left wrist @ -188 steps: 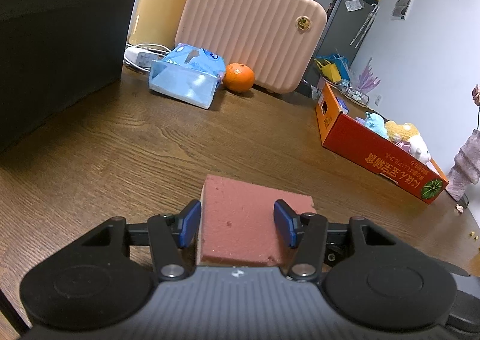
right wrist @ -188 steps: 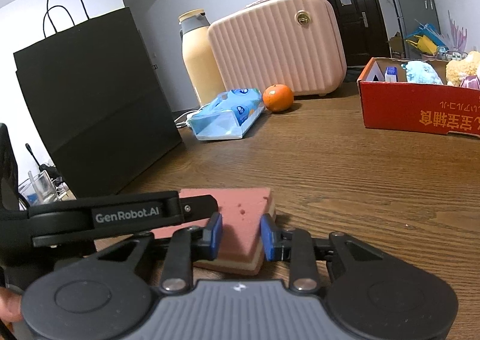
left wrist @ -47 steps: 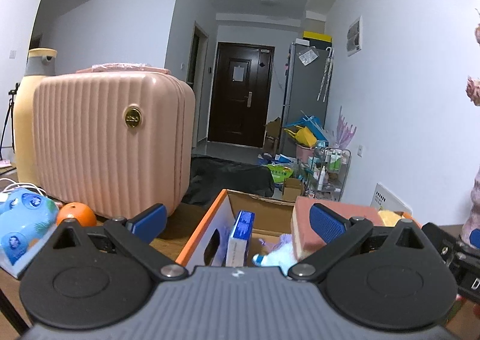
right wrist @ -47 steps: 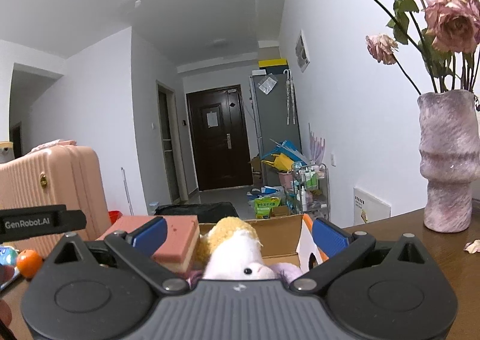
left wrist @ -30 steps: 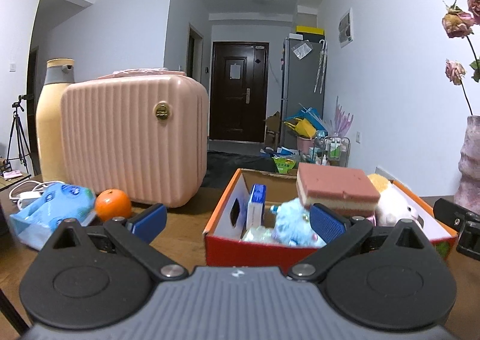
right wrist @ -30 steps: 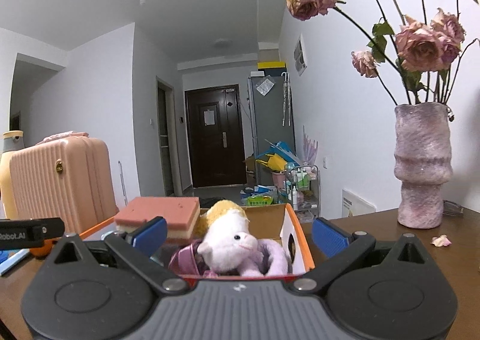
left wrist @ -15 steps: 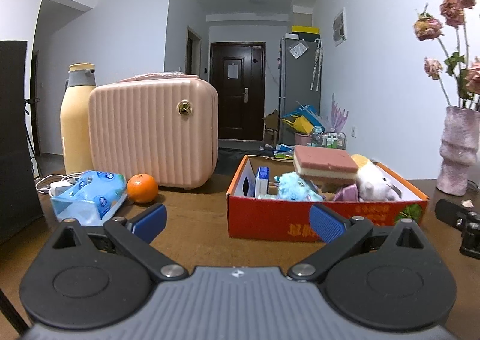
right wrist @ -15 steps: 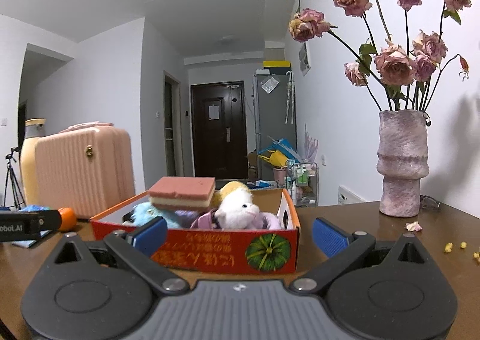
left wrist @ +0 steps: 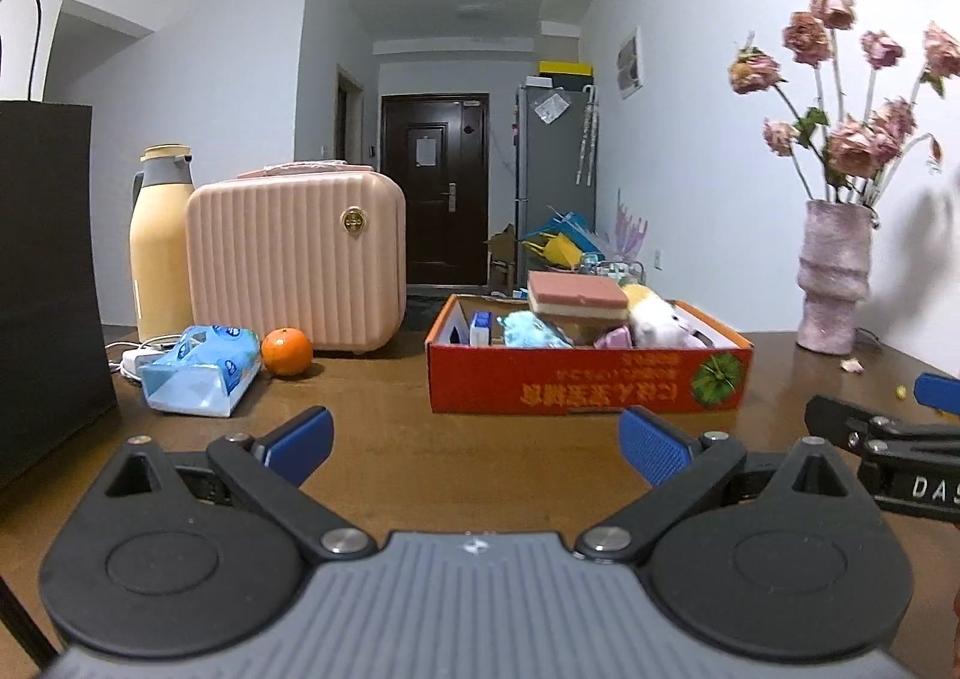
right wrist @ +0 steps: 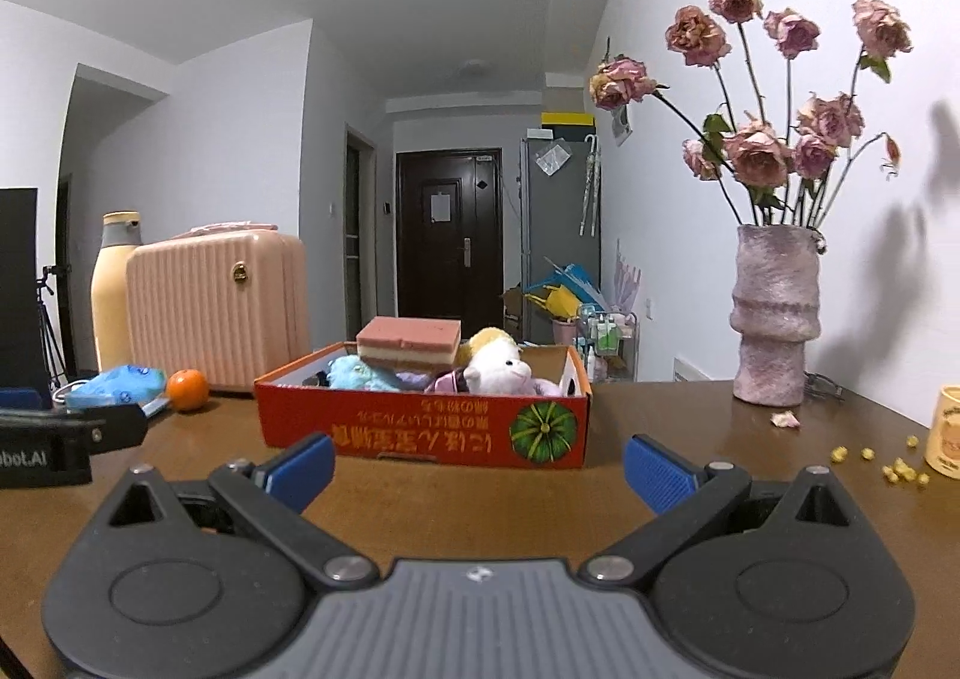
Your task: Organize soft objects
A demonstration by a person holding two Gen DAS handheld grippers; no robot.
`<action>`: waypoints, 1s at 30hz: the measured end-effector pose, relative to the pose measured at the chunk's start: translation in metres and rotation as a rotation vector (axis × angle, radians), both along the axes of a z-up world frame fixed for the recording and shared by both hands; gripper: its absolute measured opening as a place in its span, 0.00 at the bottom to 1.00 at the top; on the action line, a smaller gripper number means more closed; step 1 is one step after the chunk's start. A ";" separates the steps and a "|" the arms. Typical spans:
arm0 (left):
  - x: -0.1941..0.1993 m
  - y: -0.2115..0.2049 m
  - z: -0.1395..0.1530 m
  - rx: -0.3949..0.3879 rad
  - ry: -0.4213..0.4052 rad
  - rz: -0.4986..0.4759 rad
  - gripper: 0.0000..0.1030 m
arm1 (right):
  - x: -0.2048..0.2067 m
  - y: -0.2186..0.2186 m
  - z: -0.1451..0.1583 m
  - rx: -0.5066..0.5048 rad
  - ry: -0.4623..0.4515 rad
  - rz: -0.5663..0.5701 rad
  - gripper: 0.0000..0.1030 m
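Note:
A pink sponge (left wrist: 577, 293) (right wrist: 409, 342) lies on top of the plush toys in the red cardboard box (left wrist: 588, 384) (right wrist: 420, 436) on the wooden table. A blue plush (left wrist: 531, 330) (right wrist: 360, 373) and a white plush (left wrist: 660, 319) (right wrist: 495, 368) sit beside it. My left gripper (left wrist: 474, 442) is open and holds nothing, a short way in front of the box. My right gripper (right wrist: 477, 466) is open too, empty, facing the box's front wall. Each gripper shows at the edge of the other's view.
A pink ribbed case (left wrist: 297, 259), a cream flask (left wrist: 161, 244), an orange (left wrist: 287, 352) and a blue tissue pack (left wrist: 201, 370) stand left of the box. A black paper bag (left wrist: 45, 283) is at far left. A vase of dried roses (right wrist: 774, 313) stands right, with a cup (right wrist: 948, 430) and yellow crumbs (right wrist: 894, 469).
The sponge, gripped on the table at first, now rests in the box. Both grippers, open, have drawn back from the box over the last second.

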State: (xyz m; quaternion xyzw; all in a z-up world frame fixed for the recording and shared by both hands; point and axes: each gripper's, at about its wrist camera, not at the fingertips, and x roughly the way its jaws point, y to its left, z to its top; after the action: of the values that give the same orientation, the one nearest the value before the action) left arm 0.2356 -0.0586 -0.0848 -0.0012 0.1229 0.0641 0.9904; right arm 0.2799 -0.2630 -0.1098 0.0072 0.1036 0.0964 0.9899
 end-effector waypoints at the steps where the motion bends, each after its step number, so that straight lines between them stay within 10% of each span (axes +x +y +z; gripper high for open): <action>1: -0.007 -0.002 -0.001 0.003 0.002 -0.005 1.00 | -0.008 -0.001 0.000 0.000 0.004 -0.005 1.00; 30: -0.185 -0.028 0.003 -0.006 -0.048 -0.105 1.00 | -0.206 -0.047 0.020 0.007 -0.001 -0.008 1.00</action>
State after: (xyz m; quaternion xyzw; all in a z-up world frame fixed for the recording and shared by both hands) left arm 0.0506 -0.0866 -0.0820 0.0005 0.0992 0.0114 0.9950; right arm 0.0743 -0.3098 -0.0898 0.0109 0.1027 0.0926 0.9903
